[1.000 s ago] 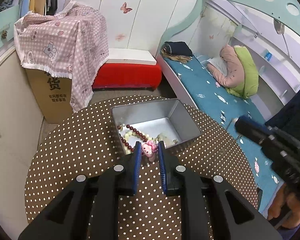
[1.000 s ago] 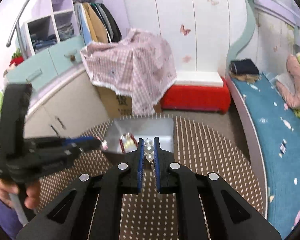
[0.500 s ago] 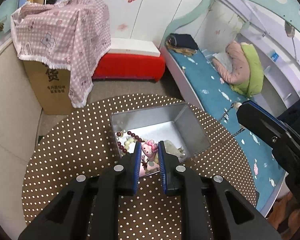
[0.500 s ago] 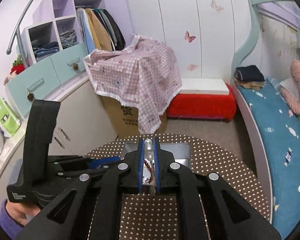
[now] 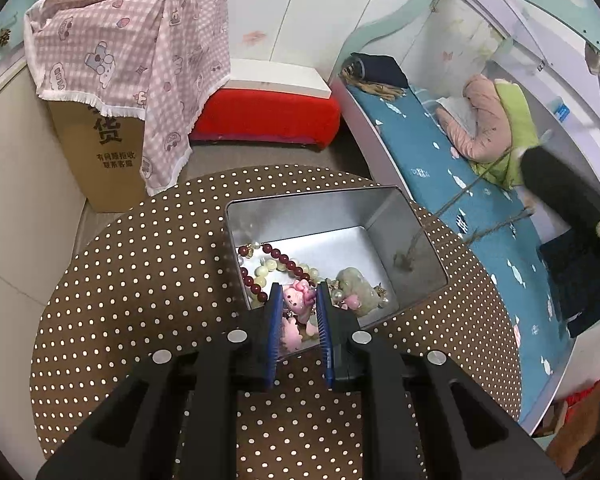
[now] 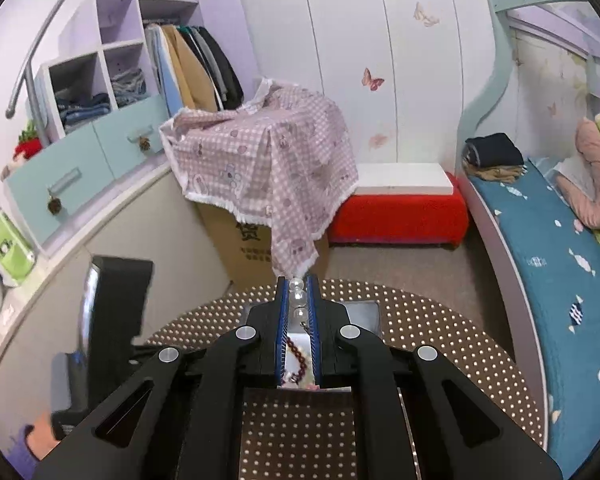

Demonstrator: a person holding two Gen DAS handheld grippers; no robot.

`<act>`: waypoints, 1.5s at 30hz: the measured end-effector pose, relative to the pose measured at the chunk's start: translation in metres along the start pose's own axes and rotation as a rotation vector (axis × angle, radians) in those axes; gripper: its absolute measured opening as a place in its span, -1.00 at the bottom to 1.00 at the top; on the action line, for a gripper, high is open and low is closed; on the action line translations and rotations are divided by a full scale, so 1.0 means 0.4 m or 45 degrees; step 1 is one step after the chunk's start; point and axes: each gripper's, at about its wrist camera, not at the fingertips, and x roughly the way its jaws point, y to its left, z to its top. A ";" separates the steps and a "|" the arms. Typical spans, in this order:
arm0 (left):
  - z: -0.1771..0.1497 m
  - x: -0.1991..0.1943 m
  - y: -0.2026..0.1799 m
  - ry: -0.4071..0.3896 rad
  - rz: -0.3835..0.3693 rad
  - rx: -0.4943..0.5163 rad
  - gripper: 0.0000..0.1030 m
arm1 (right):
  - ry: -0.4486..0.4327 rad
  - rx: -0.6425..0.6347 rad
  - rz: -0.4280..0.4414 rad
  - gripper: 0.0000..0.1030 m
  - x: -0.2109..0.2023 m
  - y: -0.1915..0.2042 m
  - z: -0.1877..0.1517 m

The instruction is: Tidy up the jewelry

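Pink charm (image 5: 298, 300) between left fingers (image 5: 275, 312); clear beads (image 6: 297, 295) between right fingers (image 6: 313, 312).

Left gripper (image 5: 299, 300): black body, blue pads, pointing steeply down toward 12 o'clock in its own view. Jaws nearly closed, pads pressing either side of a pink charm (image 5: 298, 300). In the right wrist view its black body stands at 8 o'clock, with the holding hand (image 6: 40, 432) and a purple sleeve (image 6: 18, 458) beneath it.

Right gripper (image 6: 298, 286): black body, blue pads, tilted moderately down toward 12 o'clock. Jaws closed tight on a bead strand (image 6: 298, 296), clear beads stacked between the pads. In the left wrist view its dark body sits at 3 o'clock, a thin chain (image 5: 464, 220) trailing from its tip toward 9 o'clock.
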 end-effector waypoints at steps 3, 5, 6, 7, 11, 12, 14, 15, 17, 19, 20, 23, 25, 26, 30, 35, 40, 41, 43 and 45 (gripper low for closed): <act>0.001 0.002 -0.003 -0.001 0.009 0.003 -0.69 | 0.052 0.015 -0.004 -0.80 0.031 -0.007 -0.018; 0.001 0.006 -0.005 0.006 0.007 0.007 -0.69 | 0.090 0.022 -0.008 -0.80 0.052 -0.014 -0.034; 0.000 0.006 -0.006 0.005 0.009 0.006 -0.69 | 0.096 0.025 -0.011 -0.80 0.057 -0.015 -0.039; 0.001 0.006 -0.006 0.003 0.011 0.004 -0.69 | 0.107 0.027 -0.015 -0.80 0.063 -0.018 -0.045; -0.001 0.007 -0.003 0.009 0.008 0.000 -0.69 | 0.137 0.041 -0.018 -0.80 0.080 -0.031 -0.064; -0.001 0.008 -0.003 0.010 0.006 0.000 -0.69 | 0.142 0.047 -0.016 -0.80 0.084 -0.034 -0.067; -0.002 0.007 -0.004 0.008 0.001 -0.002 -0.59 | 0.152 0.054 -0.017 -0.80 0.090 -0.040 -0.075; -0.004 0.005 -0.006 0.005 0.000 -0.002 -0.53 | 0.157 0.056 -0.017 -0.80 0.093 -0.043 -0.076; -0.004 0.001 -0.008 -0.006 0.001 0.005 -0.39 | 0.165 0.066 -0.019 -0.80 0.099 -0.050 -0.082; -0.006 0.000 -0.012 -0.005 0.005 0.011 -0.39 | 0.179 0.076 -0.015 -0.80 0.105 -0.057 -0.088; -0.007 0.000 -0.012 -0.006 0.009 0.017 -0.39 | 0.182 0.079 -0.018 -0.80 0.108 -0.059 -0.090; -0.008 -0.003 -0.013 -0.007 0.009 0.014 -0.39 | 0.192 0.087 -0.016 -0.80 0.113 -0.064 -0.096; -0.009 -0.003 -0.014 -0.008 0.009 0.015 -0.39 | 0.196 0.090 -0.018 -0.80 0.116 -0.065 -0.099; -0.009 -0.003 -0.014 -0.007 0.009 0.015 -0.39 | 0.199 0.092 -0.017 -0.80 0.117 -0.067 -0.101; -0.008 -0.004 -0.013 -0.010 0.009 0.018 -0.38 | 0.194 0.107 -0.012 -0.80 0.115 -0.075 -0.103; -0.017 -0.021 -0.024 -0.022 0.004 0.017 -0.36 | 0.170 0.124 -0.009 -0.76 0.104 -0.082 -0.101; -0.027 -0.048 -0.034 -0.060 0.015 0.012 0.00 | 0.147 0.136 -0.023 -0.76 0.082 -0.089 -0.096; -0.027 -0.054 -0.037 -0.071 0.028 0.015 0.11 | 0.144 0.136 -0.024 -0.73 0.075 -0.089 -0.097; -0.033 -0.075 -0.044 -0.113 0.067 0.029 0.15 | 0.133 0.133 -0.034 -0.34 0.057 -0.088 -0.097; -0.038 -0.092 -0.042 -0.139 0.083 0.025 0.20 | 0.109 0.127 -0.063 -0.04 0.035 -0.089 -0.100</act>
